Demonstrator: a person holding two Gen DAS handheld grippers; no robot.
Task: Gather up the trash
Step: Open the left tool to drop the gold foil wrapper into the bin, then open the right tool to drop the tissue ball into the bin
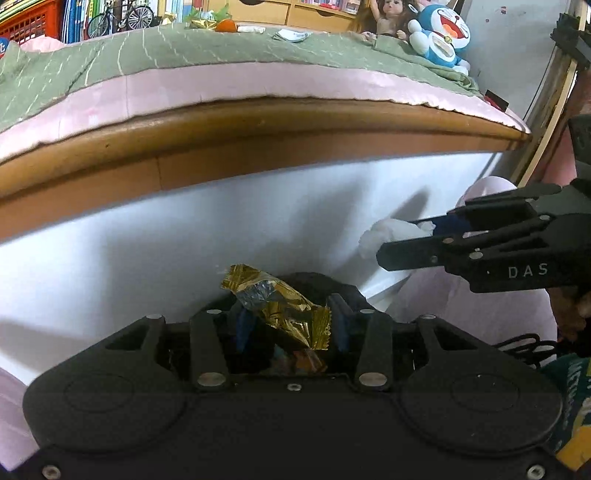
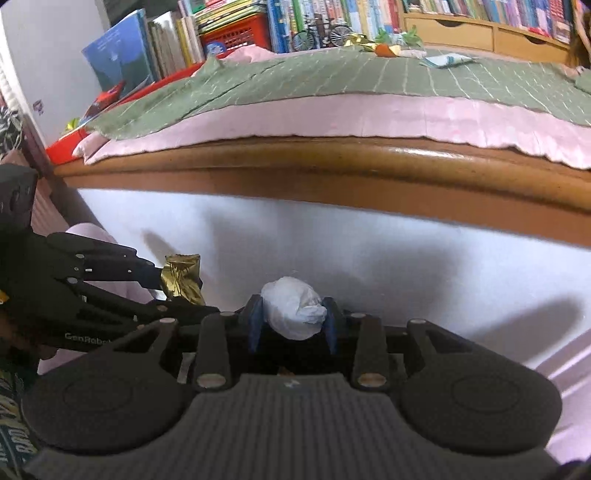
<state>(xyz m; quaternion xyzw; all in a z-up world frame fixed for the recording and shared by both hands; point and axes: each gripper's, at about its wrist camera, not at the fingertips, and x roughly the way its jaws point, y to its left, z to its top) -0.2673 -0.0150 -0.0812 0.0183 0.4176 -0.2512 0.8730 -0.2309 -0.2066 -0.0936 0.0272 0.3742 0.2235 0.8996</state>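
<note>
i am holding one gold foil wrapper clamped in the fingers of my left gripper, and one crumpled white tissue clamped in the fingers of my right gripper. both are hanging in front of the white side panel of the bed, below its wooden rail, with the two grippers near each other, side by side. no bin is showing in either view, so i cannot tell where the drop is. to do this step well, i judge i should be keeping both grips firm until each piece is over the bin, since foil is slippery and tissue can tear loose, then letting go of one at a time. counting what is left on the green blanket: one more gold wrapper, one orange thing, one small white scrap and one flat white packet. one doll and one blue plush toy are sitting at the far corner.
</note>
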